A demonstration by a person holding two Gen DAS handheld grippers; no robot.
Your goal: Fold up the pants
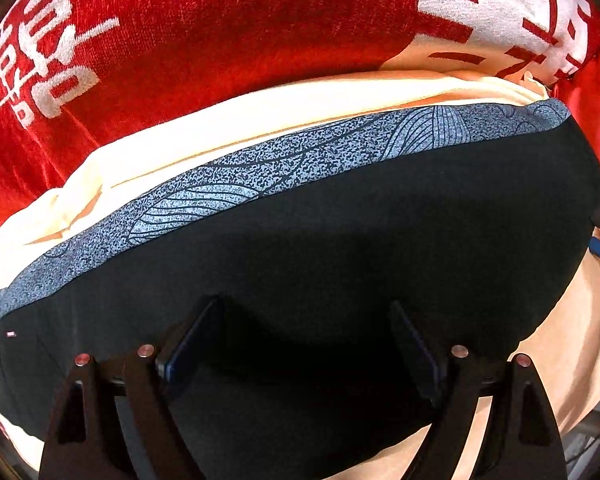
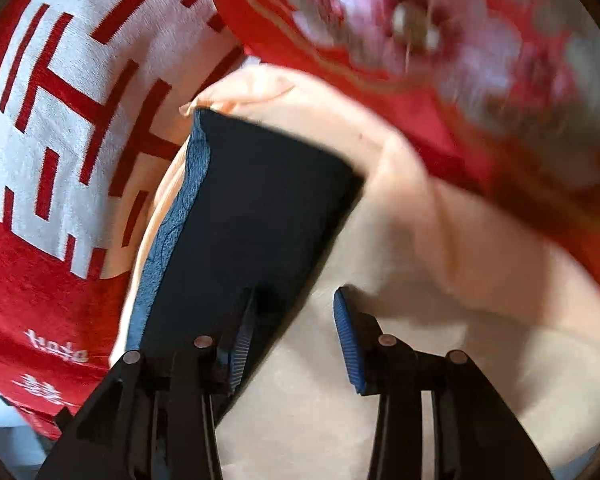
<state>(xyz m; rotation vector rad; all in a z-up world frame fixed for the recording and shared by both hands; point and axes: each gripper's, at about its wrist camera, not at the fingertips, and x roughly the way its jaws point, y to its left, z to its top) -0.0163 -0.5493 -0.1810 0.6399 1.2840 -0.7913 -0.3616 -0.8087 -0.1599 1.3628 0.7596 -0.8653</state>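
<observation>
Fingers spread wide on the left gripper (image 1: 304, 364), hovering over the black pants (image 1: 340, 240); right gripper (image 2: 296, 332) is parted too, gripping nothing. Pants lie folded on cream fabric (image 2: 440, 280). Looks like the smoothing stage; the next fold needs an edge pinched.

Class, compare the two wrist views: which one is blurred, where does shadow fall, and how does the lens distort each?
Left wrist view: sharp; the left claw throws a dark shadow on the black pants; fisheye bows the waistband. Right wrist view: motion blur smears the floral cloth; dark lens corners in both.
</observation>
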